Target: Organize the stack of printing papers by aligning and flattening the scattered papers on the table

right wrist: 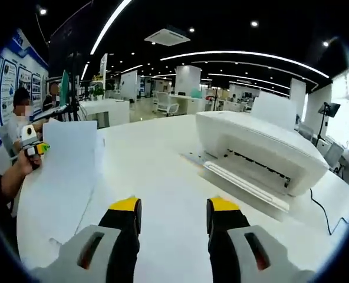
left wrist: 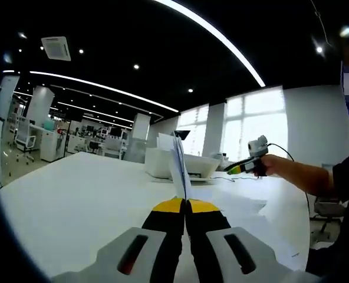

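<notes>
Pinched edge-on in the left gripper [left wrist: 185, 206], paper sheets [left wrist: 179, 165] stand ahead of it, while the right gripper [right wrist: 173, 213] hangs spread, printer [right wrist: 257, 150] beyond.

Ahead of my right gripper [right wrist: 173, 213]: bare table [right wrist: 157, 159] at centre. Printer [right wrist: 260, 150] blocks right half; raised paper [right wrist: 65, 171] blocks left.

Black gripper [right wrist: 174, 221] jaws, yellow tips, grey housings.
</notes>
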`<state>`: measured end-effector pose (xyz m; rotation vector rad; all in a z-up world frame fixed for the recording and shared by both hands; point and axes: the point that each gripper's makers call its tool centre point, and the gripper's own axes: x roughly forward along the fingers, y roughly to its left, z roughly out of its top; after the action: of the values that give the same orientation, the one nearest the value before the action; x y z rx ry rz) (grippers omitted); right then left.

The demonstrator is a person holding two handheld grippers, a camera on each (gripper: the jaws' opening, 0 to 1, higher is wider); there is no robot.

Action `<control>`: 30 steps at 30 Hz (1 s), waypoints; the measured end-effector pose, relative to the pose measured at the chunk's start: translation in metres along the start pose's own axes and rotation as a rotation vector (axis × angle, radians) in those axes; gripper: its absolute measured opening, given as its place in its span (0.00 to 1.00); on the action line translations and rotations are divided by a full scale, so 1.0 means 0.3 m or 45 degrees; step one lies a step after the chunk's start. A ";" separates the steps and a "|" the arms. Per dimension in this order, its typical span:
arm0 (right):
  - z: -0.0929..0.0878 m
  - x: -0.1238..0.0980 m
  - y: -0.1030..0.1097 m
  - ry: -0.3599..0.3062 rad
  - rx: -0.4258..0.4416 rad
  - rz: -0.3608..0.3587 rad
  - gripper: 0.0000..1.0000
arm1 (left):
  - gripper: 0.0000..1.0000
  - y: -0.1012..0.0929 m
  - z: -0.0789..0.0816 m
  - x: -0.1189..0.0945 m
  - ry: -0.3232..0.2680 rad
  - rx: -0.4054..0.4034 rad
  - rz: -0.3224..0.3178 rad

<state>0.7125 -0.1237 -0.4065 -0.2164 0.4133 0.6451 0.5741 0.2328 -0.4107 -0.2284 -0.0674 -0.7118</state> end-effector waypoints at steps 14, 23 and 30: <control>-0.073 0.042 -0.122 0.069 0.022 -0.054 0.59 | 0.07 -0.001 0.002 -0.001 -0.006 -0.002 -0.003; -0.117 0.098 -0.163 0.070 0.052 -0.057 0.73 | 0.07 0.000 0.003 -0.002 -0.007 -0.002 -0.004; -0.152 0.138 -0.170 0.074 0.068 -0.067 0.77 | 0.07 -0.001 0.001 -0.001 -0.004 -0.001 -0.007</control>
<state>0.7600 -0.1560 -0.4621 -0.1951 0.4786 0.5763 0.5736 0.2327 -0.4103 -0.2299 -0.0708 -0.7168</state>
